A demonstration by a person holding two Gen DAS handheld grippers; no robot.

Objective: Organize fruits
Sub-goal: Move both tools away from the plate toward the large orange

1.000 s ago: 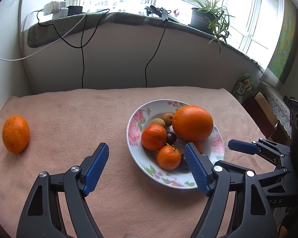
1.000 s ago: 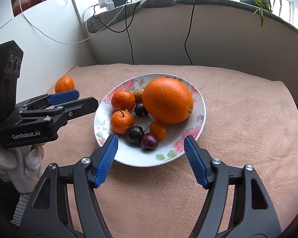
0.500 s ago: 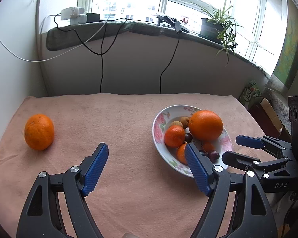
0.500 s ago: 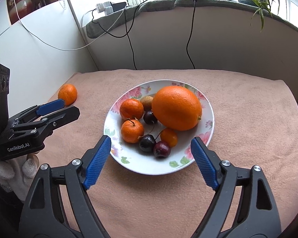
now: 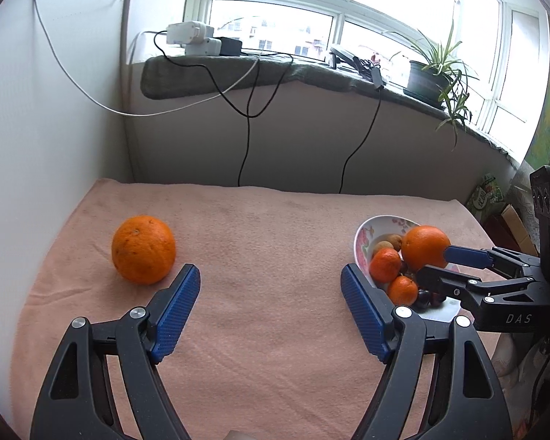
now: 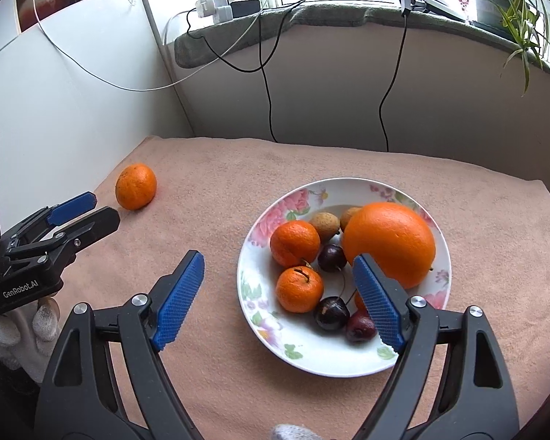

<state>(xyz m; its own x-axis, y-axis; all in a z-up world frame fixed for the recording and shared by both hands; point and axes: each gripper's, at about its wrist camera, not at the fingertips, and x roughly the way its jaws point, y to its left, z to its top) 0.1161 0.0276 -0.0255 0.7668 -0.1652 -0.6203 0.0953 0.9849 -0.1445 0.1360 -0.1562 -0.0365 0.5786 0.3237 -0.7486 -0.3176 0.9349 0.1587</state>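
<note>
Two big oranges: one loose (image 5: 143,249) far left on the cloth (image 5: 275,227), one (image 6: 388,244) in the plate (image 6: 348,363) at right. Plate also holds 2 mandarins (image 6: 294,242), 3 cherries (image 6: 332,313), 2 small brown fruits (image 6: 324,222), plus a small orange bit half hidden. Left gripper (image 5: 270,310) spread wide, nothing btwn jaws, just right of loose orange. Right gripper (image 6: 280,302) spread too, over plate's near-left rim, gripping nothing.

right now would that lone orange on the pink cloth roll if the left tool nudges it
Probably yes: the round, dimpled orange fruit rests free on the flat pink fleece cloth, with nothing touching it. The soft nap may slow it quickly. It looks firm and wide against the open left tool, so a grip across its middle should hold, though the curved peel could slip out sideways.
</note>
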